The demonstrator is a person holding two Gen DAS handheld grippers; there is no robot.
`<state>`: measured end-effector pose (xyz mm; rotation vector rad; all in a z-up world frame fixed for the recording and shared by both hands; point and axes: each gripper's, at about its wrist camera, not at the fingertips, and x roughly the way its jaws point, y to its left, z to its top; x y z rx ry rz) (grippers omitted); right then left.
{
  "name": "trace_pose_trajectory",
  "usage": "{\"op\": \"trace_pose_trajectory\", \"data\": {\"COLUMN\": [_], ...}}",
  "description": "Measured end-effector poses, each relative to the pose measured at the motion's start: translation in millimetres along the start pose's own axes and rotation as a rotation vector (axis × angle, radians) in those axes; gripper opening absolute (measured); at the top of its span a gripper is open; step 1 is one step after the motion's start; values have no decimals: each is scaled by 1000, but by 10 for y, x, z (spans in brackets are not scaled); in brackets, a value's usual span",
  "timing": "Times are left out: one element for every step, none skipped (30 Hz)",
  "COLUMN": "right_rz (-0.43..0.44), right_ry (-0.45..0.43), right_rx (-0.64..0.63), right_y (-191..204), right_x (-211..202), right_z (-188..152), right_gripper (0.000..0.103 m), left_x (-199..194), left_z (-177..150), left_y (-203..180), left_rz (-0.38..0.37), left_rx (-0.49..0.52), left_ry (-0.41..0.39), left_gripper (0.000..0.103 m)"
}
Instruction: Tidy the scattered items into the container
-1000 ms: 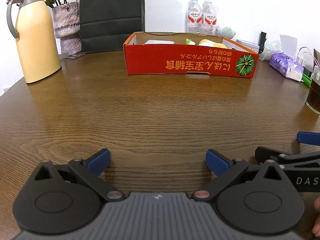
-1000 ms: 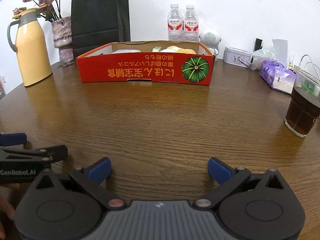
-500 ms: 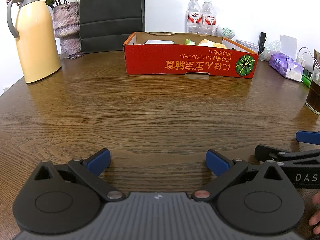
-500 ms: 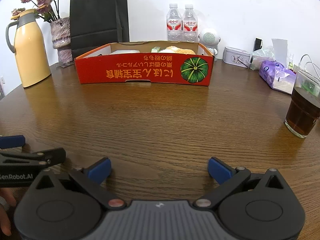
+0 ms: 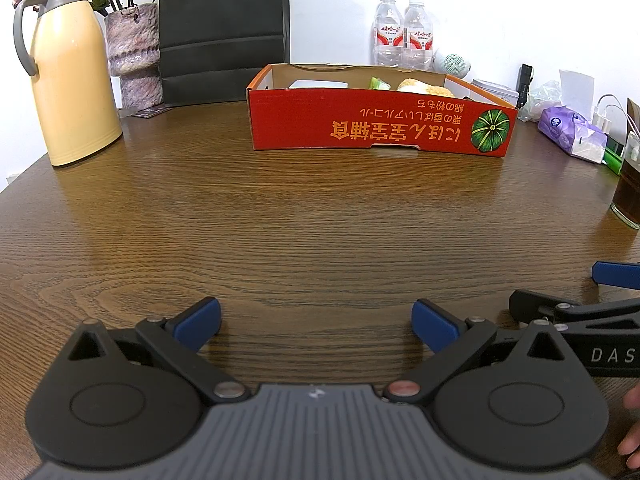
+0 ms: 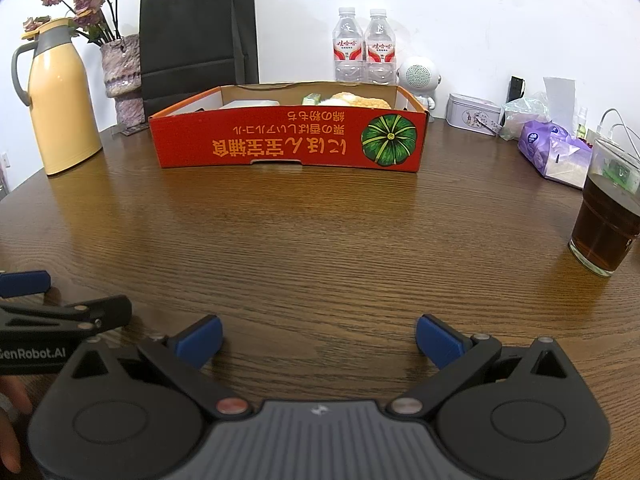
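two grippers low over the wooden table (image 5: pixel 280 220), both spread wide with nothing between the fingers.

near: left gripper (image 5: pixel 316 320) fills the bottom of the left wrist view, blue pads far apart; right gripper (image 6: pixel 318 336) does the same at the bottom of the right wrist view, and each shows at the lower edge of the other's frame. middle: bare wood grain; a glass of dark drink (image 6: pixel 608 220) stands at the right edge. far: the red cardboard box (image 6: pixel 288 146), the container, sits at upper centre, open side up, with a white flat item (image 6: pixel 250 104), a green packet (image 6: pixel 311 99) and a yellow-white soft item (image 6: pixel 356 101) inside. beyond it, a yellow thermos jug (image 6: pixel 60 100) and flower vase (image 6: pixel 122 76) at upper left, a black paper bag (image 6: pixel 200 36), two water bottles (image 6: pixel 364 46) at top centre, and a purple tissue pack (image 6: pixel 554 148) at right.
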<state>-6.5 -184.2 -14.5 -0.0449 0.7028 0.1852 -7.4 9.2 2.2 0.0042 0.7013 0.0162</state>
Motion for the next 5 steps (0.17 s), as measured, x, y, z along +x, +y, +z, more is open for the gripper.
{"op": "trace_pose_trajectory", "data": {"right_rz": [0, 0, 0, 0, 0], "right_ry": [0, 0, 0, 0, 0], "right_rx": [0, 0, 0, 0, 0], "right_y": [0, -2, -4, -3, -4], "right_x": [0, 0, 0, -1, -1], "right_z": [0, 0, -1, -1, -1], "right_gripper": [103, 103, 103, 103, 103], "left_x": [0, 0, 0, -1, -1], "left_z": [0, 0, 0, 0, 0], "left_y": [0, 0, 0, 1, -2], "left_rz": [0, 0, 0, -1, -3], "left_rx": [0, 0, 0, 0, 1], "left_ry": [0, 0, 0, 0, 0], "left_gripper": [103, 103, 103, 103, 103]}}
